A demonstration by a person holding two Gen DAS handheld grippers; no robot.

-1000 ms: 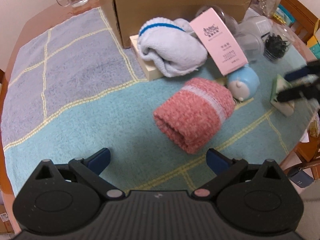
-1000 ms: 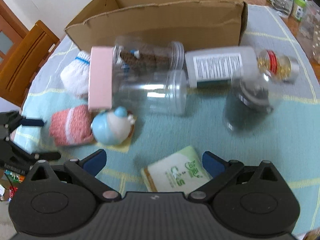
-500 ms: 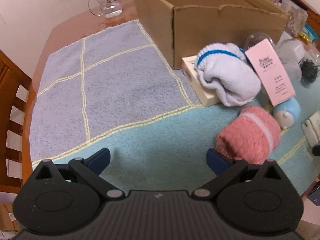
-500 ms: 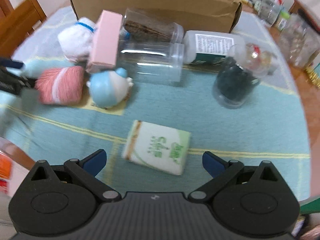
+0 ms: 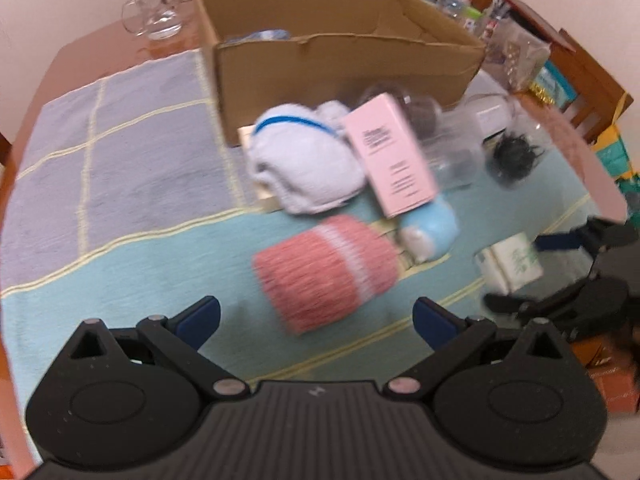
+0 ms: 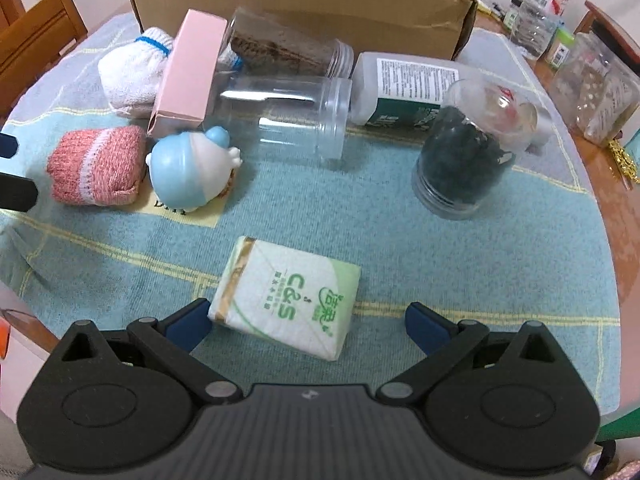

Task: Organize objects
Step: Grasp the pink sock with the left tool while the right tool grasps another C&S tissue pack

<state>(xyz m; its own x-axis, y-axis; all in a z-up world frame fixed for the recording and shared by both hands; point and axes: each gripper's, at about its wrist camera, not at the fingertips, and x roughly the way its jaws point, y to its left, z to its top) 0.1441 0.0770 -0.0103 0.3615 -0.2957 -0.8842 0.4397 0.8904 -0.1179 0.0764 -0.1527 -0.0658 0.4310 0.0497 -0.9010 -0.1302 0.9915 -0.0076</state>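
A cardboard box (image 5: 344, 52) stands open at the back of the cloth. In front of it lie a white sock roll (image 5: 300, 164), a pink carton (image 5: 388, 160), a pink sock roll (image 5: 324, 276), a blue toy (image 5: 430, 232) and a green-printed tissue pack (image 6: 286, 296). My left gripper (image 5: 316, 316) is open, with the pink sock roll just ahead between its fingers. My right gripper (image 6: 306, 322) is open, with the tissue pack between its fingers, near the left one. It also shows in the left wrist view (image 5: 516, 270), astride the tissue pack (image 5: 512, 264).
Clear jars (image 6: 288, 116) lie by the box, one upright with dark clips (image 6: 464, 160), plus a white bottle (image 6: 404, 88). A glass mug (image 5: 156, 12) stands back left. More jars and bottles (image 6: 592, 84) sit at the right edge. Wooden chairs surround the table.
My left gripper has swung right, bringing the pink sock roll between its fingers. My right gripper has moved forward so its fingers now flank the tissue pack.
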